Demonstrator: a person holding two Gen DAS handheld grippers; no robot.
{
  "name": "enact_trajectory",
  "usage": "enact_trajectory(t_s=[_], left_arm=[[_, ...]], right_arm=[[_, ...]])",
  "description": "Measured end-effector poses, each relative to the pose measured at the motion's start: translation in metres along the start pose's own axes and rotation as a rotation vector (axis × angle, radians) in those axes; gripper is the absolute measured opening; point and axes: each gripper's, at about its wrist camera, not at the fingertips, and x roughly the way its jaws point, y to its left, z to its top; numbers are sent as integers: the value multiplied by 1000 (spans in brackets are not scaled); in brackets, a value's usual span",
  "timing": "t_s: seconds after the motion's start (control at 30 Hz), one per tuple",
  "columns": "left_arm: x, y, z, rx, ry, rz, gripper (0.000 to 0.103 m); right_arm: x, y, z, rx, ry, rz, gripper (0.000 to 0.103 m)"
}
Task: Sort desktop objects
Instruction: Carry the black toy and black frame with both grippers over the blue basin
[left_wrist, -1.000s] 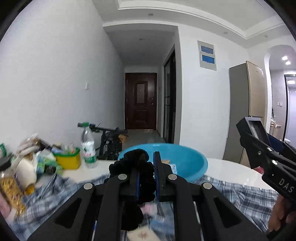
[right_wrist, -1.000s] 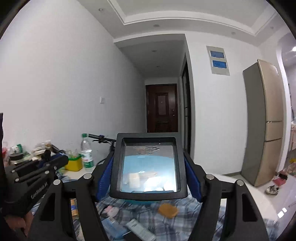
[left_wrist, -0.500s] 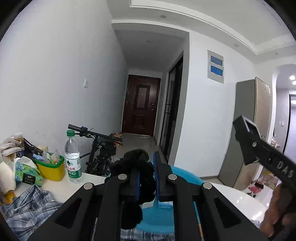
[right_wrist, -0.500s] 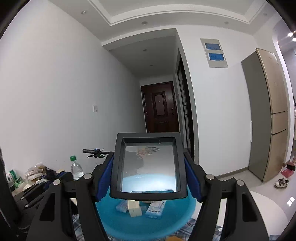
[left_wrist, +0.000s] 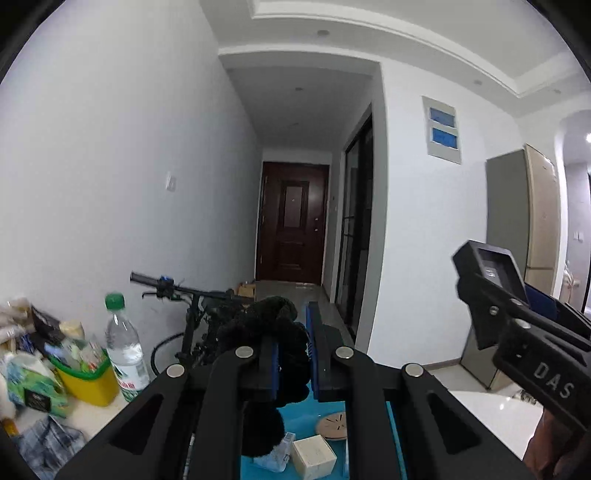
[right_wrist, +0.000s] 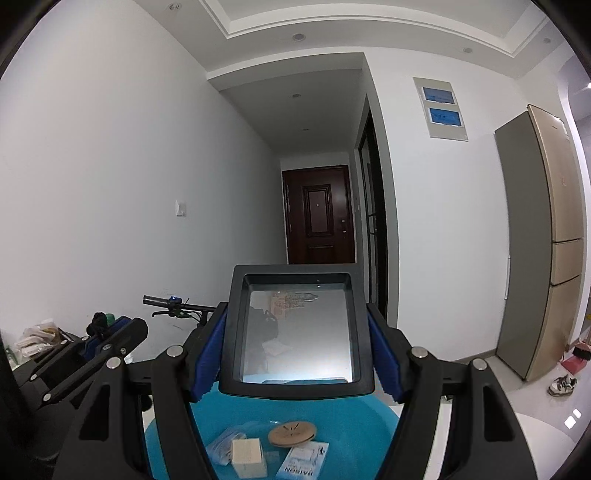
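Note:
My left gripper (left_wrist: 293, 343) is shut on a black fuzzy scrunchie (left_wrist: 266, 332), held above a blue basin (left_wrist: 295, 417). My right gripper (right_wrist: 295, 332) is shut on a black-framed rectangular mirror (right_wrist: 297, 332), upright between its blue pads, over the same blue basin (right_wrist: 332, 424). Inside the basin lie a small cream box (right_wrist: 248, 456), a round wooden disc (right_wrist: 292, 432), a white and blue packet (right_wrist: 304, 461) and a clear wrapper (right_wrist: 221, 448). The right gripper with the mirror (left_wrist: 491, 273) shows at the right of the left wrist view. The left gripper (right_wrist: 110, 332) shows at the left of the right wrist view.
On the white table (left_wrist: 491, 413) at the left stand a water bottle (left_wrist: 123, 350), a yellow tub of sachets (left_wrist: 88, 376), snack packs (left_wrist: 26, 376) and a checked cloth (left_wrist: 48, 443). A bicycle (left_wrist: 184, 306) leans behind. A fridge (right_wrist: 543, 240) stands right; a hallway leads to a brown door (right_wrist: 319, 214).
Both grippers have travelled forward together with their loads and now hang over the basin; the checked cloth has slid out of sight below and the basin's contents have come into view.

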Motion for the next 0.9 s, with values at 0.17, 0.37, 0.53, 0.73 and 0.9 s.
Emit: enact_trajectory(t_s=[0.17, 0.37, 0.53, 0.73, 0.9], left_arm=[[22, 8, -20, -12, 82, -24, 12], [22, -2, -28, 66, 77, -19, 12], [22, 0, -28, 50, 101, -20, 12], [20, -3, -26, 51, 120, -32, 12], [24, -5, -27, 55, 161, -37, 12]], right_arm=[[10, -9, -13, 11, -11, -16, 68], [19, -16, -11, 37, 35, 21, 69], [13, -11, -9, 5, 18, 15, 69], [7, -5, -7, -20, 8, 24, 69], [12, -4, -7, -33, 52, 20, 69]])
